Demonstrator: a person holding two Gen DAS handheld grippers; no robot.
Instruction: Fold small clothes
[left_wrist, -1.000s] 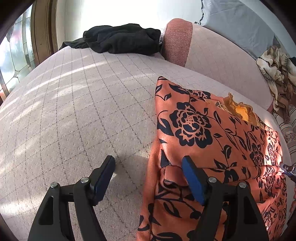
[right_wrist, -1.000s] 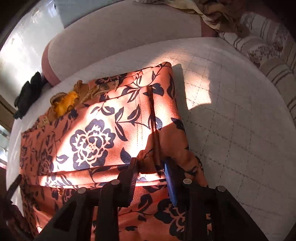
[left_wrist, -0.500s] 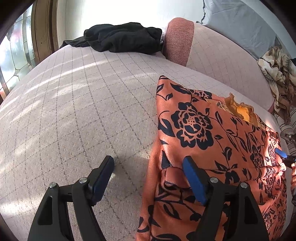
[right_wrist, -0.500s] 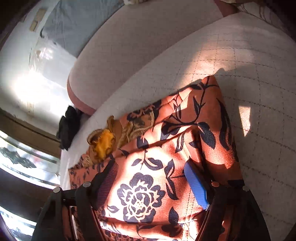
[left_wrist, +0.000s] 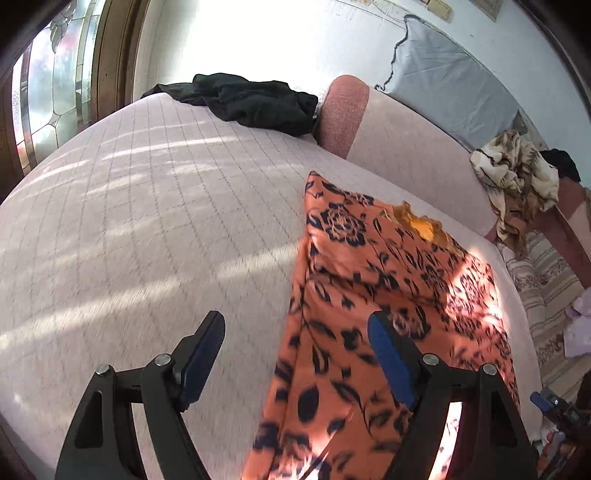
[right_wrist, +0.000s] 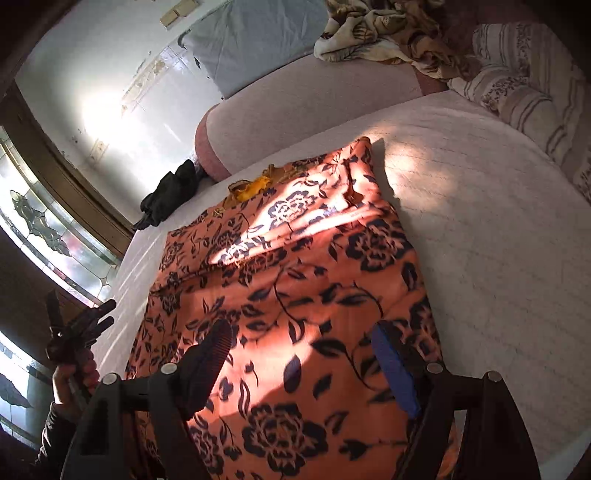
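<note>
- The left gripper (left_wrist: 295, 347) is released, its jaws spread wide; one finger hangs over bare mattress, the other over the left edge of the orange floral garment (left_wrist: 388, 295).
- The right gripper (right_wrist: 301, 354) is likewise released, holding nothing, both fingers poised above the near part of the garment.
- The garment lies spread on the bed (left_wrist: 147, 221), a fold running across it, with a yellow collar patch (right_wrist: 255, 184) at its far end.
- Beyond the garment's far end runs a long pink bolster (left_wrist: 406, 147); a black garment (left_wrist: 255, 103) lies bunched left of the bolster's red end.
- A beige patterned cloth (right_wrist: 384, 33) is heaped on the bolster to the right of the garment, beside striped pillows (right_wrist: 524, 103).
- A grey cushion (left_wrist: 450, 88) leans against the wall behind the bolster.
- Left of the garment the quilted mattress is open up to the bed's edge; on its right there is a narrower strip before the pillows.
- Sunlight falls in bars across the mattress and garment from a stained-glass window (left_wrist: 48, 92), left of the garment.
- The left view is blurred near the garment.
</note>
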